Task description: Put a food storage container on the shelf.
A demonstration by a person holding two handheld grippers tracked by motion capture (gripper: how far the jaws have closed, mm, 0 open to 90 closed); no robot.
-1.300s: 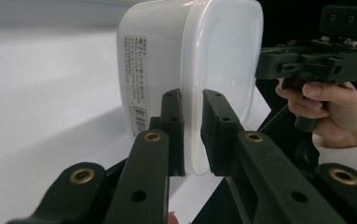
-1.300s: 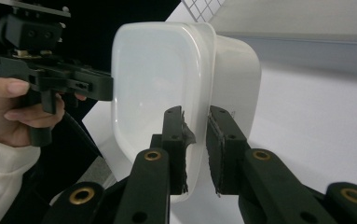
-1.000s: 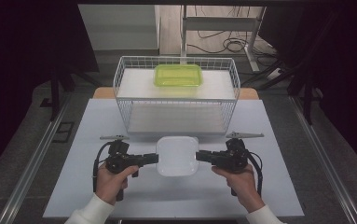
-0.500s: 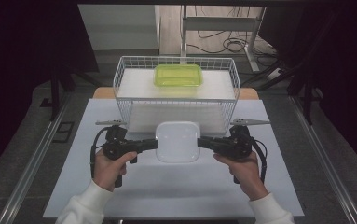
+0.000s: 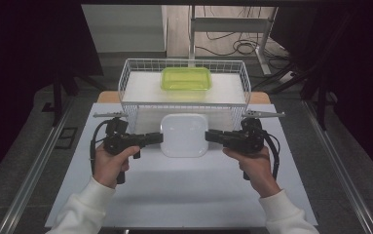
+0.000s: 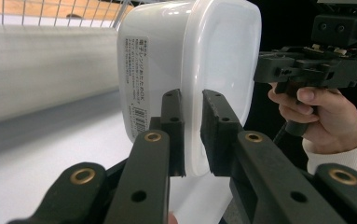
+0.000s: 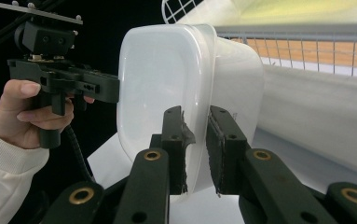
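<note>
High view: a white, square, rounded-corner plastic container (image 5: 184,135) is held between 2 handheld grippers just in front of a white wire basket (image 5: 128,83), above the pale surface (image 5: 184,190). The left gripper (image 5: 156,138) meets the container's left edge and the right gripper (image 5: 212,135) meets its right edge, each gripped by a hand in a white sleeve. Inside the basket, behind the container, a lime-green, rectangular, translucent plastic container (image 5: 186,78) lies on a white shelf.

Left gripper view: the left gripper's (image 6: 193,135) 2 black fingers (image 6: 171,126) pinch the rim of the white container (image 6: 190,51), 1 finger on either face of the edge. A printed label with a barcode (image 6: 134,79) runs down the container's side wall. Past the container's far edge, the right gripper (image 6: 264,70) reaches it, a hand (image 6: 325,116) wrapped around its handle. The basket (image 6: 50,11) wires show beyond the container.

Right gripper view: the right gripper's (image 7: 195,149) 2 black fingers (image 7: 225,140) clamp the container (image 7: 167,84) rim the same way. The left gripper (image 7: 113,91) touches the container's opposite edge, held by a hand (image 7: 27,114). The basket (image 7: 306,56) stands close behind the container.
</note>
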